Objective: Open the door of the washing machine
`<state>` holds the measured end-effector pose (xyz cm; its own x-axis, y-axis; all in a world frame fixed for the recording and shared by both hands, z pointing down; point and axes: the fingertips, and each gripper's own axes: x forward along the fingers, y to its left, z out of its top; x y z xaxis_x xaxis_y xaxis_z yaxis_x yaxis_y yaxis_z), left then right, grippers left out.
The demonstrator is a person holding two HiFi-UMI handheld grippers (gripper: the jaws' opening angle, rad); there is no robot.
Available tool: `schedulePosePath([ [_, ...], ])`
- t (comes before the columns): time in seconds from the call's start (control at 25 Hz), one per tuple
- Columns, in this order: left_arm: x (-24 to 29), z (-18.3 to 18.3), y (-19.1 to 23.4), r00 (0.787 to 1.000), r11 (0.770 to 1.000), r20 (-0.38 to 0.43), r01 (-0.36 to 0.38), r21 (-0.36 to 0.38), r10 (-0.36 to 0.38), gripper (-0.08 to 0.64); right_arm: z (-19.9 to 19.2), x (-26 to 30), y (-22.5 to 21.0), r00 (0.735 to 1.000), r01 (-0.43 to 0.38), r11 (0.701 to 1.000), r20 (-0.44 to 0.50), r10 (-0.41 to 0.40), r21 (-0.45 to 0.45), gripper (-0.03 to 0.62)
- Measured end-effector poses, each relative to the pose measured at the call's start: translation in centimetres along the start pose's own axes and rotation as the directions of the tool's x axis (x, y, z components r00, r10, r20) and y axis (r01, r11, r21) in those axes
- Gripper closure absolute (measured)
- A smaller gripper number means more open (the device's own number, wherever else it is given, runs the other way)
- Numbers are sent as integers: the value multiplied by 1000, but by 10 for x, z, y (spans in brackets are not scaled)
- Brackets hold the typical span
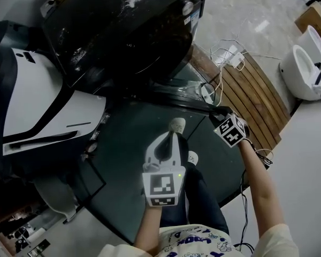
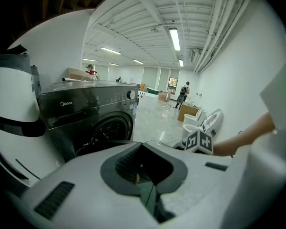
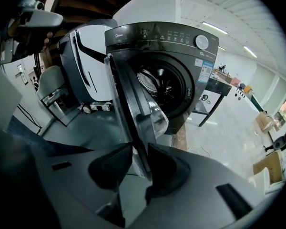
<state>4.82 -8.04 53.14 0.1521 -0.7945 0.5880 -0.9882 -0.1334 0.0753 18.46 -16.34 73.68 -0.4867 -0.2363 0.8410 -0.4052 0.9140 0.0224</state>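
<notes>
The door (image 3: 128, 94), a dark round frame with a clear plastic bowl window, belongs to the dark grey front-loading washing machine (image 3: 181, 56). It stands swung well out from the drum opening (image 3: 159, 82), edge-on straight ahead of the right gripper (image 3: 139, 148). We have that gripper's two dark pads (image 3: 109, 167) pinched on the door's thin free rim, one pad on each face, at a middling width set by the rim itself. The left gripper (image 2: 144, 178) hangs to the left of it with its jaws together and nothing between them. The machine sits ahead of the left gripper and off to its left, well apart.

We judge the opening nearly done, so the risks lie in the last stretch. The rim is narrow and smooth, and the pads bite only near their tips. A pull angled off the door's arc could let the rim slide out. Pulling past the hinge's limit would strain the hinge or drag the machine. The clear bowl bulges just beyond the right-hand pad, so a twist of the wrist could knock it. Beyond the right gripper, white cables (image 1: 224, 58) trail over a brown slatted wooden platform (image 1: 259, 98), a snag for any sideways step.
</notes>
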Motion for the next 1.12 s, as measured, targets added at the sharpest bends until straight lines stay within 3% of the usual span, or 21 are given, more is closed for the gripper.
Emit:
schedulePosePath([
  [0.52, -48, -26, 31, 997, 996, -9, -81, -36, 80, 560, -12, -9, 53, 1000, -25, 1000, -13, 25, 18, 491],
  [0.72, -61, -36, 43, 998, 997, -8, -67, -39, 67, 560, -17, -7, 68, 1000, -6, 1000, -23, 6, -2, 492],
  [1.12, -98, -55, 68, 1000, 1000, -6, 13, 14, -12, 560, -24, -10, 119, 998, 46, 996, -55, -42, 74, 495],
])
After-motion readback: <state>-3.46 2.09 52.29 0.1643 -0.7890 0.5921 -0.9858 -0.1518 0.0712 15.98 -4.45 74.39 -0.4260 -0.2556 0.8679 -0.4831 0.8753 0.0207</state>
